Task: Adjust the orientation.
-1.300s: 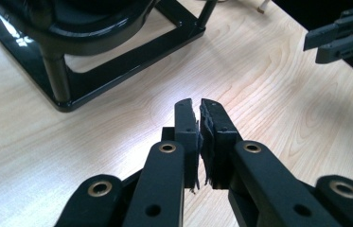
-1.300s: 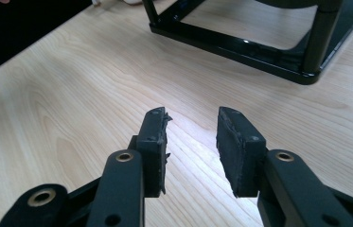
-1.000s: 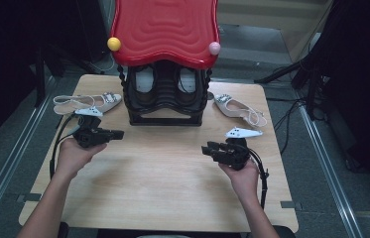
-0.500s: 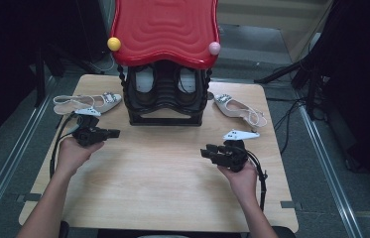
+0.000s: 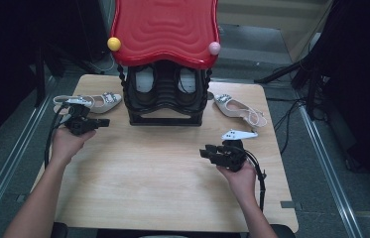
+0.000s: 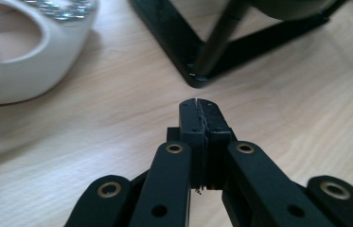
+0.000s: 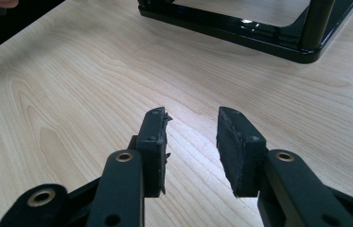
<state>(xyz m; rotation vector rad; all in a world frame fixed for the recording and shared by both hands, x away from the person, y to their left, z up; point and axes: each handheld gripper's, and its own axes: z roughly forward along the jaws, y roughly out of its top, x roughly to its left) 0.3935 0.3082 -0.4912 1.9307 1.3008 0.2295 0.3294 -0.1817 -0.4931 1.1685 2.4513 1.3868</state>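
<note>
My left gripper (image 6: 198,106) hovers with jaws pressed together, empty, near the white slingback shoe (image 5: 95,101) (left of the black rack (image 5: 165,94)). My right gripper (image 7: 192,124) holds its jaws apart over bare wooden table (image 5: 148,173).

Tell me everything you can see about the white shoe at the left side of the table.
The white shoe is a flat slingback of smooth, leather-like material, with a sparkling silver ornament at the toe and a thin heel strap. It lies upright on the wooden table, toe toward the black rack, close beside it. The left hand-held gripper, jaws shut and empty, sits just in front of the shoe; whether its cable touches the shoe cannot be told.
</note>
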